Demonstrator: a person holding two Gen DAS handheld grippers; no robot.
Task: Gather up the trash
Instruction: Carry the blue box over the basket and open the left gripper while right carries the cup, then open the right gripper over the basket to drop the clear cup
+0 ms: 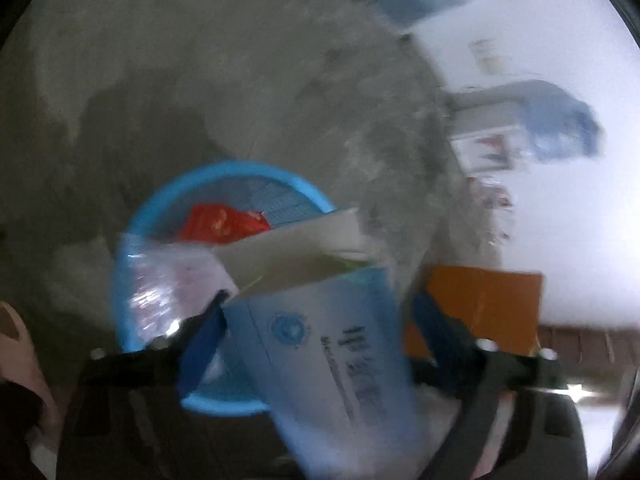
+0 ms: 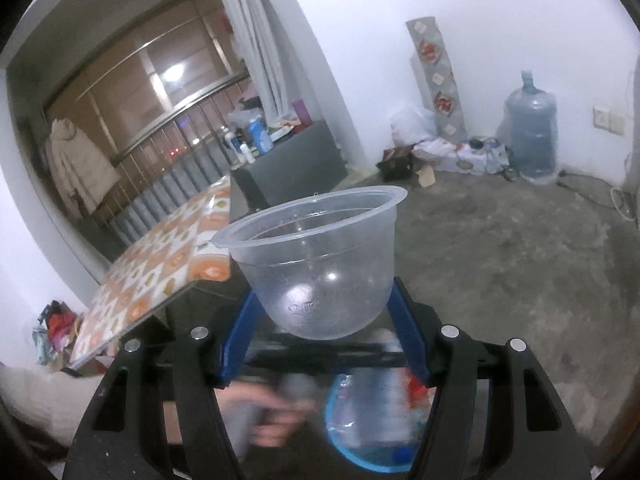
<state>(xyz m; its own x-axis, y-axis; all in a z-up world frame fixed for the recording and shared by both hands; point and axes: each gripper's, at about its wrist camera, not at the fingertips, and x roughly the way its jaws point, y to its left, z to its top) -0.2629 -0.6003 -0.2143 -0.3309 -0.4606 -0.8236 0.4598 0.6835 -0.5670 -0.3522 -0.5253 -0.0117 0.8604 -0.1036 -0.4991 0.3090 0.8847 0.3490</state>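
Note:
In the left wrist view a round blue basket (image 1: pixel 224 172) stands on the concrete floor. It holds a red wrapper (image 1: pixel 220 224), a clear plastic bag (image 1: pixel 160 280) and a white carton (image 1: pixel 304 244). My left gripper (image 1: pixel 320 300) hangs over the basket with its jaws wide apart. A blurred blue-and-white box (image 1: pixel 332 344) lies loose between them, with a gap beside the right finger (image 1: pixel 432 328). My right gripper (image 2: pixel 324 292) is shut on a clear plastic bowl (image 2: pixel 316 256), held upright by its lower sides. Below it the blue basket (image 2: pixel 332 424) shows, blurred.
An orange carton (image 1: pixel 488 304) lies right of the basket, and a slippered foot (image 1: pixel 16 340) is at the left edge. The right wrist view shows a table with an orange patterned cloth (image 2: pixel 160 264), a grey cabinet (image 2: pixel 288 168), a water jug (image 2: pixel 532 132) and a blurred hand (image 2: pixel 260 412).

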